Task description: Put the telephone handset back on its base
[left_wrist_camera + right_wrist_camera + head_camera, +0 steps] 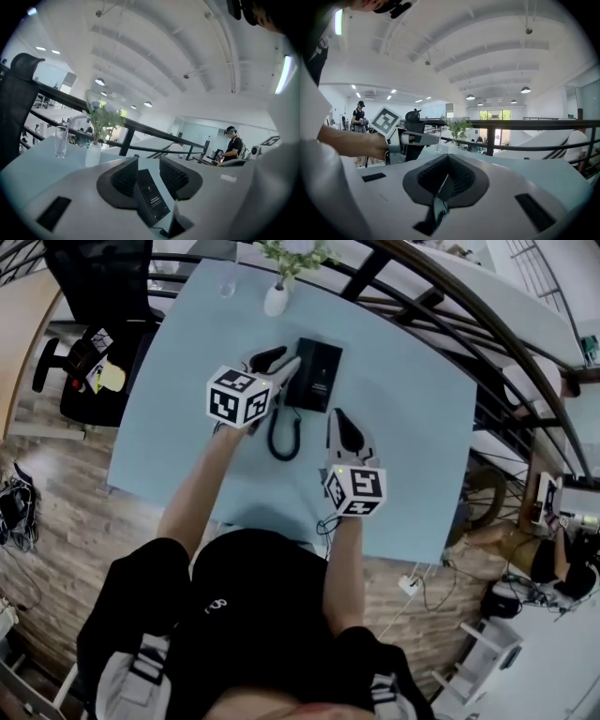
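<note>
The black telephone (314, 374) lies on the light blue table (412, 427), and its coiled cord (284, 432) loops toward me. From above it reads as one dark block; I cannot make out the handset apart from the base. My left gripper (281, 365) stands at the phone's left edge with its jaws wide apart. In the left gripper view the telephone (152, 197) shows in the gap, and the left gripper (148, 171) pads touch nothing. My right gripper (342, 432) rests just right of the cord. In the right gripper view the right gripper (447, 180) pads meet, holding nothing.
A white vase with a plant (277, 296) and a clear glass (228, 282) stand at the table's far edge. A black office chair (98, 334) is off the far left corner. A dark railing (450, 324) runs behind the table. A person (232, 147) stands far off.
</note>
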`<act>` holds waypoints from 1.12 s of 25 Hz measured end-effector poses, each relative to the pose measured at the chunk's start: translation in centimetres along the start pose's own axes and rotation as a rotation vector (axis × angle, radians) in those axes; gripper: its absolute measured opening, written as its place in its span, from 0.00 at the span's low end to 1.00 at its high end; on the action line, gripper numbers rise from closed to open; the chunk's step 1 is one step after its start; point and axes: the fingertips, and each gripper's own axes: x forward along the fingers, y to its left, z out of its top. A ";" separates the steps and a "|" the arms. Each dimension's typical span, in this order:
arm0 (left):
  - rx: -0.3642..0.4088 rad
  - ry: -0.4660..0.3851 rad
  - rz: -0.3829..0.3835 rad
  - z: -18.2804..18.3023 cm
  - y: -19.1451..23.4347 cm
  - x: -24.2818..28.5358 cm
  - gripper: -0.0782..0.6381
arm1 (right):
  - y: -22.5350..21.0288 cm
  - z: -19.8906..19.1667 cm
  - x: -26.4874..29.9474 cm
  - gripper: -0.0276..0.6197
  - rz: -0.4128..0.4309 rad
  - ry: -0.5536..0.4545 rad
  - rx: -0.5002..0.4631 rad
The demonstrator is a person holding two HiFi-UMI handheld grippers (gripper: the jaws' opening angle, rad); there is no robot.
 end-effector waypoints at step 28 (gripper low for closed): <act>0.306 -0.250 0.304 8.4 -7.3 -14.2 0.11 | 3.9 10.2 -2.3 0.03 -0.115 -0.239 0.013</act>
